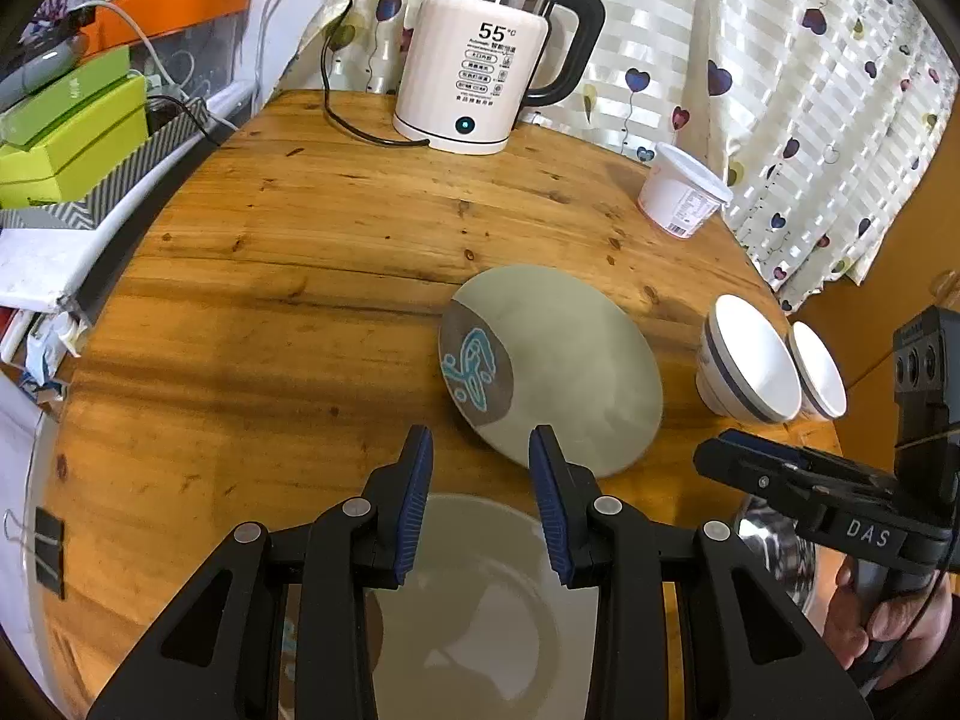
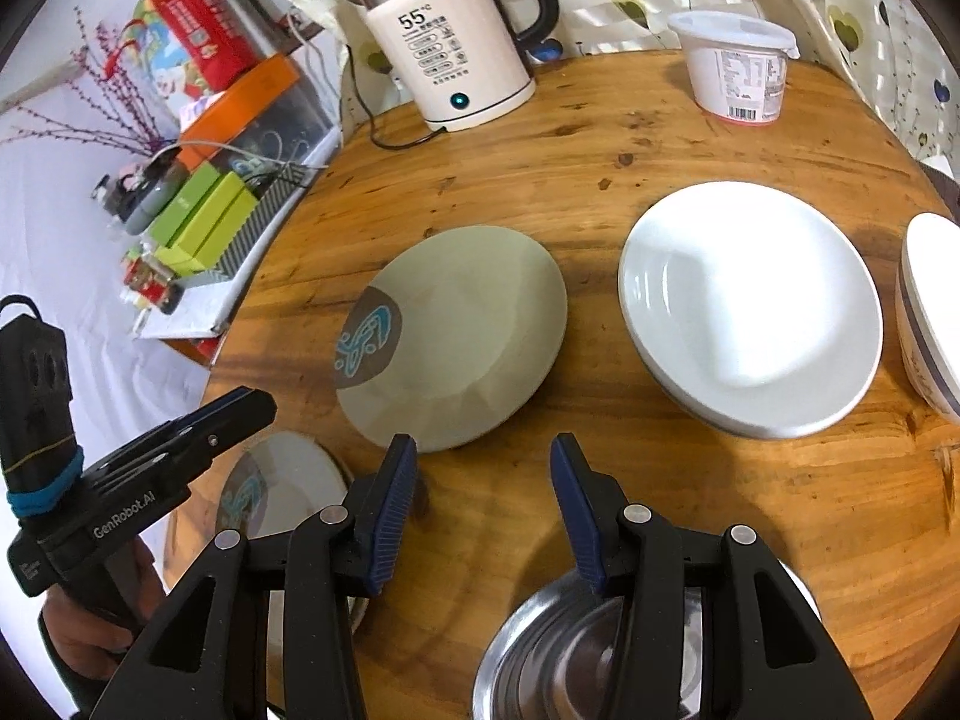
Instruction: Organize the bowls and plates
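A grey plate with a blue pattern (image 1: 558, 360) (image 2: 456, 336) lies mid-table. A second grey plate (image 1: 480, 600) (image 2: 282, 492) lies at the near edge, under my open, empty left gripper (image 1: 480, 450). A white plate (image 2: 750, 306) lies to the right. Two white bowls with dark bands (image 1: 750, 360) (image 1: 819, 372) stand at the right edge; one shows in the right wrist view (image 2: 930, 312). A steel bowl (image 2: 576, 654) (image 1: 774, 546) sits under my open, empty right gripper (image 2: 483, 456).
A white electric kettle (image 1: 480, 60) (image 2: 450, 42) with a cord stands at the back of the round wooden table (image 1: 300, 240). A white lidded tub (image 1: 681, 189) (image 2: 738, 66) stands at the back right. Green boxes (image 1: 66, 132) and clutter sit off the left side.
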### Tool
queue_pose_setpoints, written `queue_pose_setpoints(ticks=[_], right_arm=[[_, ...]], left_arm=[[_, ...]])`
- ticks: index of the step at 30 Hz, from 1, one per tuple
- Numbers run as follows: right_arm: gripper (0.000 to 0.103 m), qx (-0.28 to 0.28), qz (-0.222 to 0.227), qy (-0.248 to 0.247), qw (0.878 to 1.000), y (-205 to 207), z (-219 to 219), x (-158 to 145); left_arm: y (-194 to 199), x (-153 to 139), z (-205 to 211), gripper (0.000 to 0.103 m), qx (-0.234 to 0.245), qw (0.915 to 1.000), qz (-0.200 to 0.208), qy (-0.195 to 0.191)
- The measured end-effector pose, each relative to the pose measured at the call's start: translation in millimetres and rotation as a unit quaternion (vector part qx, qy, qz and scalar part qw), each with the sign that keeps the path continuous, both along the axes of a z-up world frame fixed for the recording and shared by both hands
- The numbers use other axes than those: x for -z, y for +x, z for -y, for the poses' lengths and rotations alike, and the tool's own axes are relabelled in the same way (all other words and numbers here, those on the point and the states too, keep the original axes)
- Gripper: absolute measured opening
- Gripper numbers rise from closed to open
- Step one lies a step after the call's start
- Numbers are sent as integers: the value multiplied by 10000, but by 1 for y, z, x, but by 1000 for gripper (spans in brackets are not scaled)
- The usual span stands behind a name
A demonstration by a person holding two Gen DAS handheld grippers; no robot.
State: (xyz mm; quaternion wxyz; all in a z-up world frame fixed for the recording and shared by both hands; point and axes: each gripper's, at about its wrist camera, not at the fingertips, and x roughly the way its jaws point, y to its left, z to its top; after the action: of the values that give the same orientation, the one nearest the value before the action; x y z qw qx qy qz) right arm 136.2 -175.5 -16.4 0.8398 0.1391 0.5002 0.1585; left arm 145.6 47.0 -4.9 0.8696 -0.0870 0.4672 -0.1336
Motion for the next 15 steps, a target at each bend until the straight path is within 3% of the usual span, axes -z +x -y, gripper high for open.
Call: queue_pose_setpoints(ticks=[15], right_arm=[[43,176,-365,-90,9991,34,-4,21]], left_arm=[[53,29,5,35,87,9985,-531,-123]])
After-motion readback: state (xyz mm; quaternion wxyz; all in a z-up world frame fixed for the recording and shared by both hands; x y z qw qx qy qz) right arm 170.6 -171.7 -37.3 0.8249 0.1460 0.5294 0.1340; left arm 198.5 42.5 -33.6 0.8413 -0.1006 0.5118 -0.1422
